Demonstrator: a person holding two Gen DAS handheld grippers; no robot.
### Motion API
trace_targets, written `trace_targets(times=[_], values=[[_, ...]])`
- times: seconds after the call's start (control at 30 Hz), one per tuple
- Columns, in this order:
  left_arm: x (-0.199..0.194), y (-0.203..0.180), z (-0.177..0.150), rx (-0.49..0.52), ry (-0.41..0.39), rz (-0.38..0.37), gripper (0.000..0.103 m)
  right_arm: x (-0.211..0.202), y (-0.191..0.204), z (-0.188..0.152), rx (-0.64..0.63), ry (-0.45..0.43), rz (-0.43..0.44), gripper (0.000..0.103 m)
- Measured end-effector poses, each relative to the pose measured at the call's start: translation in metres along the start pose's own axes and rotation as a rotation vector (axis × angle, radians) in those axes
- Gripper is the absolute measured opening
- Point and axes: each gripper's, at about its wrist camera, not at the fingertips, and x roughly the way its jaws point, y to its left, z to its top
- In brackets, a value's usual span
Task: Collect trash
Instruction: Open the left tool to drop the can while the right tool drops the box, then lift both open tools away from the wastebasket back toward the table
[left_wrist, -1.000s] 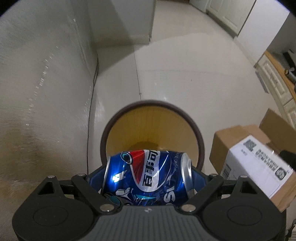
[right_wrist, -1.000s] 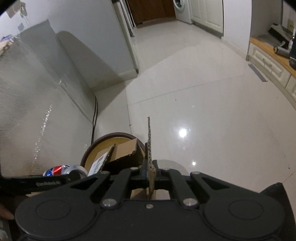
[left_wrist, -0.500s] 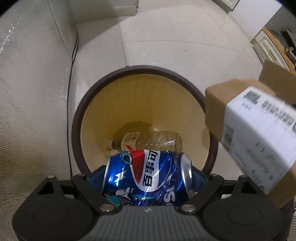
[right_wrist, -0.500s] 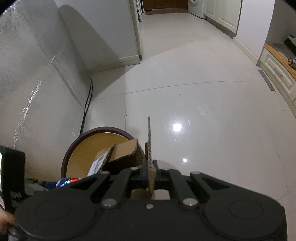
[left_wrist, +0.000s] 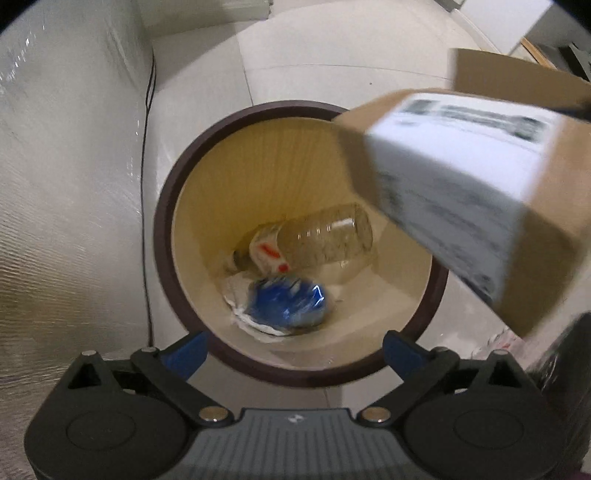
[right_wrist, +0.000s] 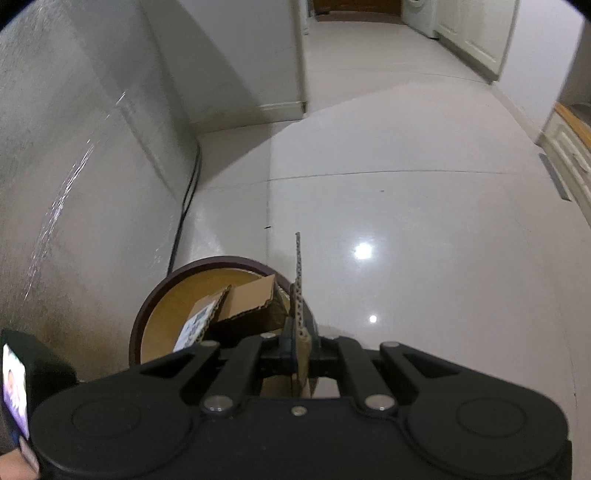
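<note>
The brown-rimmed waste bin (left_wrist: 162, 236) stands on the floor right under my left gripper (left_wrist: 295, 350). Its jaws are opening, with nothing between the blue fingertips (left_wrist: 188, 350). A crushed blue cola can (left_wrist: 288, 304) lies at the bottom of the bin on white paper, beside a clear plastic bottle (left_wrist: 317, 236). My right gripper (right_wrist: 297, 332) is shut on a flap (right_wrist: 299, 280) of a labelled cardboard box (left_wrist: 461, 192). The box hangs over the right side of the bin's rim (right_wrist: 147, 317).
A silvery textured wall (left_wrist: 66, 184) rises close on the left, with a black cable (right_wrist: 184, 206) running down along its foot. Glossy pale tiles (right_wrist: 406, 221) stretch ahead. Low cabinets (right_wrist: 565, 147) line the far right.
My left gripper has sunk toward the bin and let go of the can, which now lies at the bottom. The right gripper has carried the box leftward over the rim.
</note>
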Motion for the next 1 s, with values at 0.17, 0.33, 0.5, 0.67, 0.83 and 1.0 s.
trace_targets(times=[0.17,0.33,0.5,0.67,0.83,1.0], values=[[-0.012,0.003,-0.006,-0.017,-0.004,-0.008,0.1,0.023,0.011,0.009,0.01,0.043,0.075,0.004],[-0.015,0.011,-0.009,-0.037,-0.001,0.001,0.1,0.042,0.023,0.008,0.066,0.02,0.127,0.083],[-0.022,0.014,-0.013,-0.058,0.002,0.019,0.1,0.043,0.024,-0.01,0.007,0.062,0.104,0.081],[-0.028,0.017,-0.015,-0.07,0.0,0.025,0.1,0.038,0.014,-0.023,0.005,0.09,0.116,0.084],[-0.042,0.018,-0.02,-0.077,-0.016,0.034,0.1,0.027,0.01,-0.033,-0.005,0.096,0.102,0.103],[-0.061,0.015,-0.026,-0.083,-0.039,0.039,0.101,0.01,0.009,-0.043,-0.015,0.104,0.093,0.103]])
